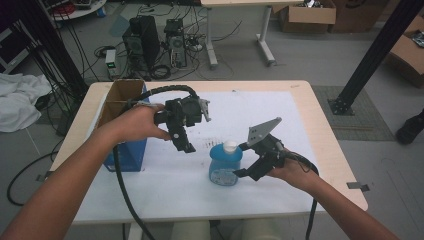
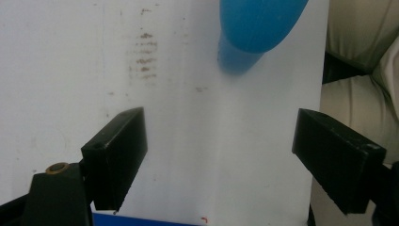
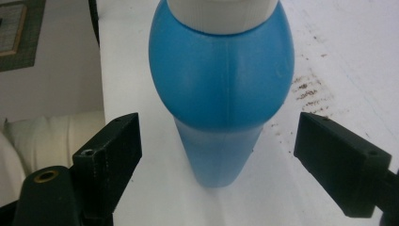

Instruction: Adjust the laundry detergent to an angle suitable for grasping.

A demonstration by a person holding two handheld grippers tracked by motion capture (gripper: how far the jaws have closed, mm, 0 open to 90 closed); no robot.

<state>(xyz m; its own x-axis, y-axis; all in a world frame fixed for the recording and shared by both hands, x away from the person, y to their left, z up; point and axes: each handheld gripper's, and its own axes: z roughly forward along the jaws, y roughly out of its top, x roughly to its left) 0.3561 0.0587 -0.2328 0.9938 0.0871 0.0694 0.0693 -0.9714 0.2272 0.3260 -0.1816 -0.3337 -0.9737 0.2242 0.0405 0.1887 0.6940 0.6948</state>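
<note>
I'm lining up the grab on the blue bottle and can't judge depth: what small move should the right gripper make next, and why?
Probably ease the right gripper forward a little, then close. Its jaws stand wide open on either side of the blue bottle, which stands upright and centred between them, not yet touched. The left gripper is open over the white mat, away from the bottle.

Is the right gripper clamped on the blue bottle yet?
No: in the right gripper view the right gripper stands open, both jaws clear of the blue bottle between them.
</note>
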